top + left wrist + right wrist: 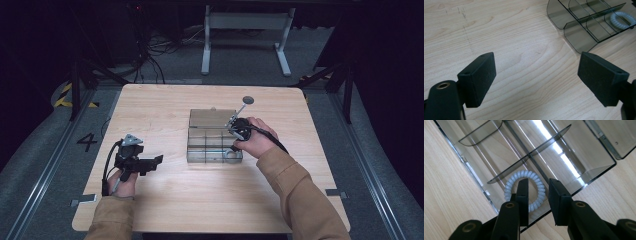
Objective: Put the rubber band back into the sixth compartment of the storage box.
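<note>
Black jaws of the right tool [537, 195] stand parted over a white coil tie [525, 191], one jaw inside its ring and one outside, with a gap showing, so the tie lies released. It rests flat in a corner compartment of the clear box [596, 173], at the box's near right end in the high view. Well apart to the left, the left tool [536, 75] hangs wide and empty over the bare wooden surface [524, 50].

Your sleeves are tan, cuffed at the wrists. Each tool [150, 162] is matte black with blocky rectangular jaws, brass-ringed screw holes and a trailing black cable; the left one carries a grey three-cornered plate.
</note>
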A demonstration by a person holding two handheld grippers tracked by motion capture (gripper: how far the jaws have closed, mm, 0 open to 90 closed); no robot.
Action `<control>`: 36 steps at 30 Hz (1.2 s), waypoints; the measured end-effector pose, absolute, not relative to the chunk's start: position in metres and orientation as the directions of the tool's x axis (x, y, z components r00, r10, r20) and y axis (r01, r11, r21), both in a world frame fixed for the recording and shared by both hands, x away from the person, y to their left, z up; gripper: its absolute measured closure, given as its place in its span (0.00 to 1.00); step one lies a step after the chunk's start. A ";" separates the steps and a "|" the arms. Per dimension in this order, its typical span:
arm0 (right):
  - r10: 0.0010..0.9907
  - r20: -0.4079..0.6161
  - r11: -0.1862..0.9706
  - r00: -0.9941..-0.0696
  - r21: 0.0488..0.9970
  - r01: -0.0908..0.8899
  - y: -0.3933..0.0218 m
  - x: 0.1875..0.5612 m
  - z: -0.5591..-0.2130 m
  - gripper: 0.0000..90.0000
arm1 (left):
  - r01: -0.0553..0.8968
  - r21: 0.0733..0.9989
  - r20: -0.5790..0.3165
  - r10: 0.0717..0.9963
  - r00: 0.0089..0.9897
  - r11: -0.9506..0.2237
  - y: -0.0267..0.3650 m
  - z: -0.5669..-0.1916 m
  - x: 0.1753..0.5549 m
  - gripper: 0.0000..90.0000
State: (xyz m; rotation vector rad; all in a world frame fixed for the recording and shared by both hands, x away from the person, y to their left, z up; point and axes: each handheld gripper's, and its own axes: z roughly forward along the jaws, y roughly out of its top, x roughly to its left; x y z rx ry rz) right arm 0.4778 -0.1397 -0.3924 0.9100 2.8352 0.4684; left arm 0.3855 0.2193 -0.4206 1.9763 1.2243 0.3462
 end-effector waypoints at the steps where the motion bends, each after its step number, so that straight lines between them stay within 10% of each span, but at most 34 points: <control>1: 0.586 -0.026 0.769 -0.810 0.334 0.545 -0.140 0.477 -0.391 0.79 | 0.641 0.728 -0.159 0.851 0.501 -0.241 0.219 -0.421 0.385 0.18; 36: 0.642 0.002 0.657 -0.766 0.514 0.552 -0.207 0.426 -0.343 0.70 | 0.641 0.728 -0.158 0.852 0.499 -0.241 0.218 -0.420 0.385 0.18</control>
